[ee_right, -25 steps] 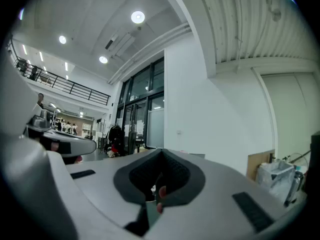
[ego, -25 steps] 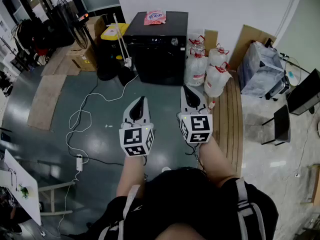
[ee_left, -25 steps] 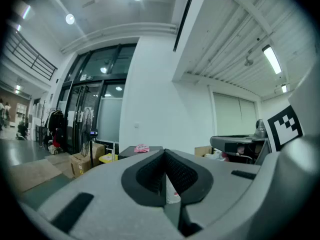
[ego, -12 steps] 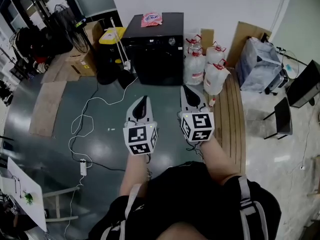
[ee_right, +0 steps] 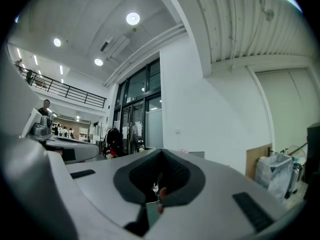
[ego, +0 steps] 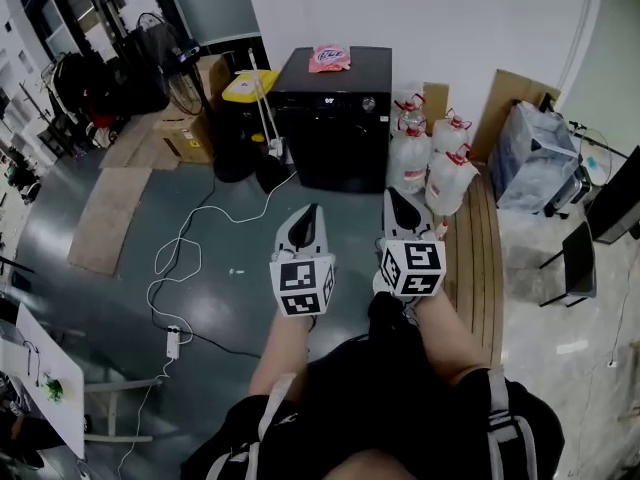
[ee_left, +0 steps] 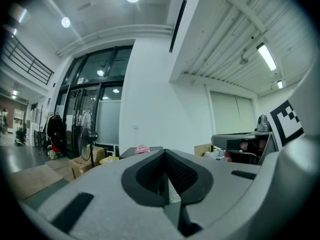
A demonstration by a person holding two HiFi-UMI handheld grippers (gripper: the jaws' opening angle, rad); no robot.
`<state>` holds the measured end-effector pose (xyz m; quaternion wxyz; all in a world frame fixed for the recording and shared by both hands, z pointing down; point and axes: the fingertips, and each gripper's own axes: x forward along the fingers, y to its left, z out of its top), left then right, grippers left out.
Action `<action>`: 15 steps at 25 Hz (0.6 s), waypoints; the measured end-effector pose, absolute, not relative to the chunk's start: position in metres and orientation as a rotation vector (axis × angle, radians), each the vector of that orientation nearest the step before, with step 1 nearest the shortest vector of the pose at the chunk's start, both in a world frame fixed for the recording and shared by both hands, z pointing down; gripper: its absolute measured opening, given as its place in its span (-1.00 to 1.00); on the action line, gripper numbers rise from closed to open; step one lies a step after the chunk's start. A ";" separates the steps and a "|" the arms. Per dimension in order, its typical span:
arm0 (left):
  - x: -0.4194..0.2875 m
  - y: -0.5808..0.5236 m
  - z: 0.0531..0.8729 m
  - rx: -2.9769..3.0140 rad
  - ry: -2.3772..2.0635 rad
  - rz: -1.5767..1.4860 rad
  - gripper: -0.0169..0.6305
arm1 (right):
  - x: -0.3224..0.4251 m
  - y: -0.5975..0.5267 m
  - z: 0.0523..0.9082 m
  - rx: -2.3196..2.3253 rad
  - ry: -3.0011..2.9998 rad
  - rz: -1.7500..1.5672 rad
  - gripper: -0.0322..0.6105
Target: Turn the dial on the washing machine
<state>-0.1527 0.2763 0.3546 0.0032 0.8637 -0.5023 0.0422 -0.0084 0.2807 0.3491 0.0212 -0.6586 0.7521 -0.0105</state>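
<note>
Dial (ego: 369,102) top-right of washing machine (ego: 330,143), far off; left tool (ego: 311,215), right tool (ego: 399,199) pressed together, empty. We'd spread right b4 contact.

Ahead of the fingertips of the left gripper (ego: 312,211) and right gripper (ego: 394,194), bare floor (ego: 340,200) runs open to the washer (ego: 335,133). Jugs (ego: 428,163) stand ahead and right of the right fingertips, beside the washer. A bin (ego: 238,128), a leaning pole (ego: 262,103) and a floor cable (ego: 150,288) lie ahead-left of the left ones.
</note>
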 end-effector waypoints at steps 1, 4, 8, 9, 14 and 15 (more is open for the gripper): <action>-0.155 0.271 0.357 2.706 -1.581 0.133 -0.96 | -0.010 0.276 0.351 -2.041 2.330 -0.029 -0.88; -0.158 0.251 0.362 2.706 -1.598 0.140 -0.96 | -0.009 0.256 0.357 -2.034 2.321 -0.023 -0.88; -0.149 0.215 0.364 2.704 -1.593 0.139 -0.96 | 0.004 0.216 0.365 -2.039 2.307 -0.043 -0.88; -0.147 0.203 0.364 2.700 -1.590 0.134 -0.96 | 0.006 0.203 0.367 -2.038 2.309 -0.049 -0.88; -0.133 0.127 0.372 2.680 -1.639 0.178 -0.96 | 0.023 0.128 0.375 -2.024 2.311 -0.056 -0.88; -0.128 0.109 0.373 2.679 -1.646 0.182 -0.96 | 0.029 0.111 0.376 -2.020 2.307 -0.057 -0.88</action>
